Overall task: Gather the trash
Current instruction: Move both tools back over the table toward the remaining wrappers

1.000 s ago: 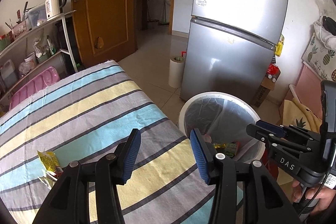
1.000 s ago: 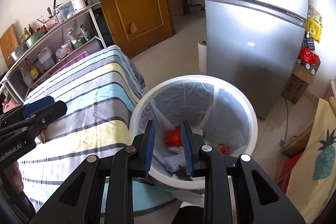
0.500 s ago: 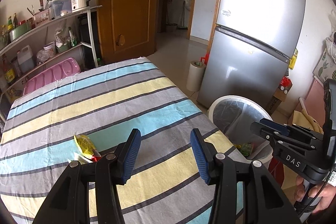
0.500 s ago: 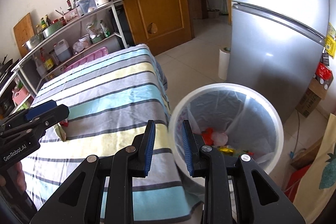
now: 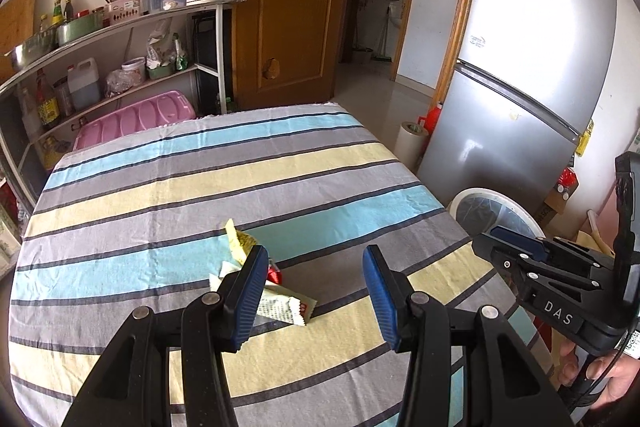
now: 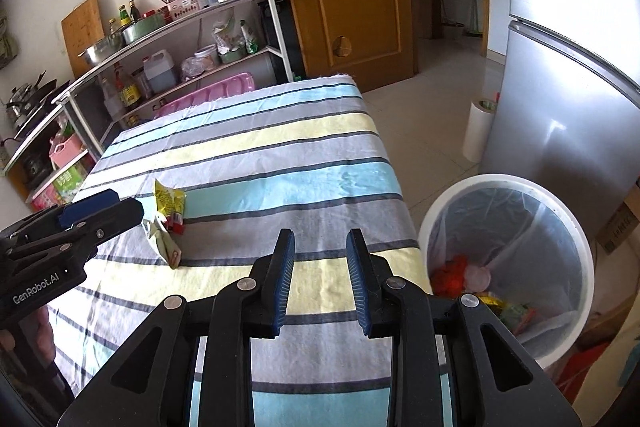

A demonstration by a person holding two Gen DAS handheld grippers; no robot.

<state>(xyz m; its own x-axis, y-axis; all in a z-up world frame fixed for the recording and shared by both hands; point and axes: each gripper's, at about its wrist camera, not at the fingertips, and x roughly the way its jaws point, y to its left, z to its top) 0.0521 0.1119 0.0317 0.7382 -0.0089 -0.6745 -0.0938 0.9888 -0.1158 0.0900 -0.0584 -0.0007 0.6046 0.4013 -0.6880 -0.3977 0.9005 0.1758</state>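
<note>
Yellow wrappers (image 5: 260,283) just beyond spread, empty left claw (image 5: 316,291); right claw (image 6: 320,277) parted, empty, bin (image 6: 508,267) to its right.

**Two wrist views over one counter**

Both cameras look forward and down along their tongs across the striped counter (image 5: 200,187) toward the far shelf (image 6: 180,27). Both share the wrappers (image 5: 280,303) and the bin (image 6: 508,267) at right.

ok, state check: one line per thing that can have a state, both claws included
left claw: open, empty, over the wrappers
right claw: open, empty, over the table's near edge
yellow wrapper: lying on the cloth, not collected
white wrapper: lying on the cloth, not collected
trash bin: lined, uncovered, trash at the bottom
wooden door: swung open
fridge: shut
</note>
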